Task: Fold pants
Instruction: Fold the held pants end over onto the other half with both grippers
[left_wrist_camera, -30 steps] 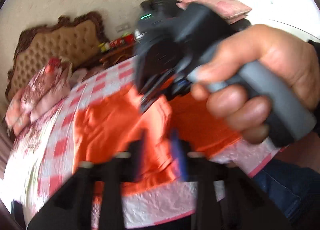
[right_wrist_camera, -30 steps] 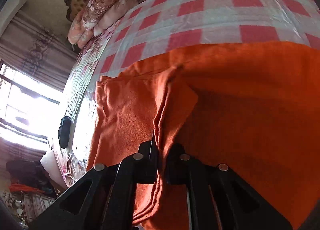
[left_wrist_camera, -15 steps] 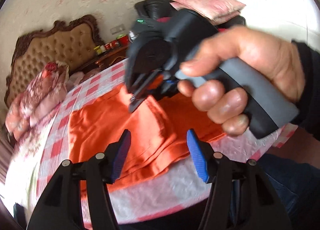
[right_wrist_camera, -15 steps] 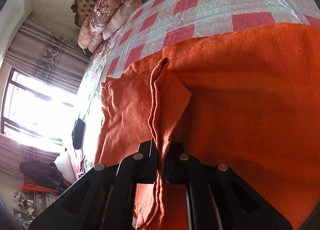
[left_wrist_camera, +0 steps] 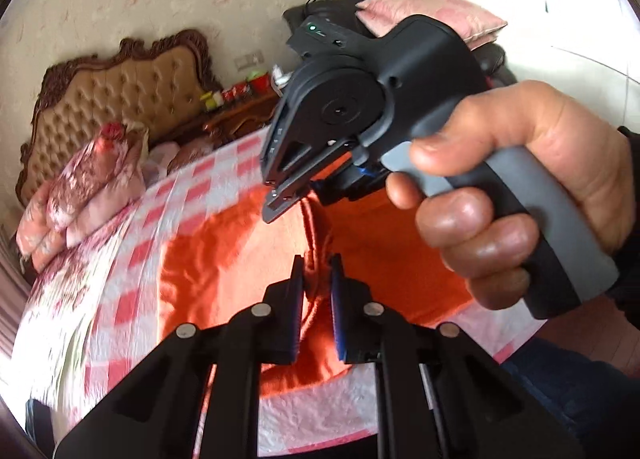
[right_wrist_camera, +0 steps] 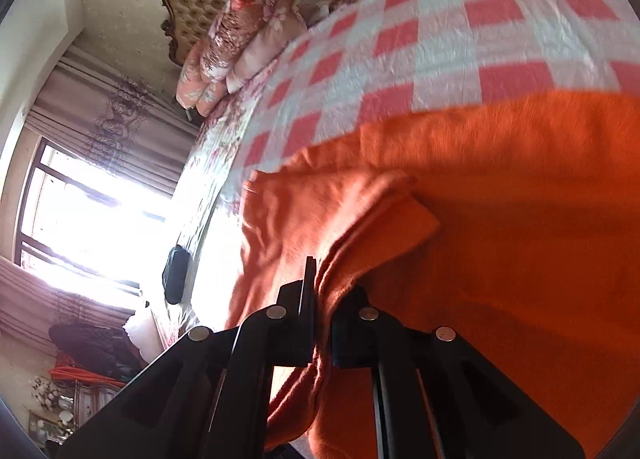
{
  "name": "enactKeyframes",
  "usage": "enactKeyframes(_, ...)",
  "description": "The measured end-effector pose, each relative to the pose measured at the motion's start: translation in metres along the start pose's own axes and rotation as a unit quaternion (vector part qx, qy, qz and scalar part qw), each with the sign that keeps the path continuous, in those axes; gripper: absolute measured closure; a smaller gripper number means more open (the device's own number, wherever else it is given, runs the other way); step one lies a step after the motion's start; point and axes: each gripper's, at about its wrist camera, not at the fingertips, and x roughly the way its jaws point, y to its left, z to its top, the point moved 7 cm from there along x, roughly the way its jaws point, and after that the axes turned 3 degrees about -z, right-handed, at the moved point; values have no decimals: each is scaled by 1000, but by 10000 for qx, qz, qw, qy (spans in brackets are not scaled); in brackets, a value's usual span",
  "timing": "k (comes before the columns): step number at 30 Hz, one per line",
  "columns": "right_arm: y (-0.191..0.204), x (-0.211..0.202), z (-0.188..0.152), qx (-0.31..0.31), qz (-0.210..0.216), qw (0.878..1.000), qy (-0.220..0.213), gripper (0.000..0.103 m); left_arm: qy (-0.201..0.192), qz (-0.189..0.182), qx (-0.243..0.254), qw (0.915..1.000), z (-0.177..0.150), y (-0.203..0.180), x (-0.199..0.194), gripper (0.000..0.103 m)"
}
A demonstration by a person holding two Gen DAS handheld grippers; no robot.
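Orange pants (left_wrist_camera: 224, 259) lie on a bed with a pink-and-white checked cover (left_wrist_camera: 120, 299). My left gripper (left_wrist_camera: 317, 279) is shut on a raised fold of the orange pants near the bed's front edge. My right gripper (right_wrist_camera: 323, 291) is shut on the same raised fold of the pants (right_wrist_camera: 520, 219); its black body (left_wrist_camera: 360, 107) and the hand holding it fill the upper right of the left wrist view, just above and beyond my left gripper. The fold runs between the two grippers.
A tufted headboard (left_wrist_camera: 120, 87) and stacked floral pillows (left_wrist_camera: 88, 187) are at the far end of the bed. A nightstand with small bottles (left_wrist_camera: 240, 99) stands behind. A bright window with curtains (right_wrist_camera: 80, 211) is at the left. A dark object (right_wrist_camera: 176, 275) lies on the bed's edge.
My left gripper was open half a second ago and has now shut on the raised fold. My right gripper stays shut on the pants and has shifted a little.
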Motion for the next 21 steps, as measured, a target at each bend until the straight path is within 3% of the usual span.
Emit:
enactKeyframes(7, -17, -31, 0, -158, -674, 9972, -286, 97, -20, -322, 276, 9991, 10, -36, 5, 91)
enactKeyframes(13, -46, -18, -9, 27, -885, 9959, -158, 96, 262, -414, 381, 9981, 0, -50, 25, 91)
enactKeyframes(16, -57, -16, -2, 142, -1051, 9939, -309, 85, 326, -454, 441, 9975, -4, -56, 28, 91)
enactKeyframes(21, -62, -7, 13, 41, -1171, 9921, -443, 86, 428, -485, 483, 9967, -9, -60, 32, 91)
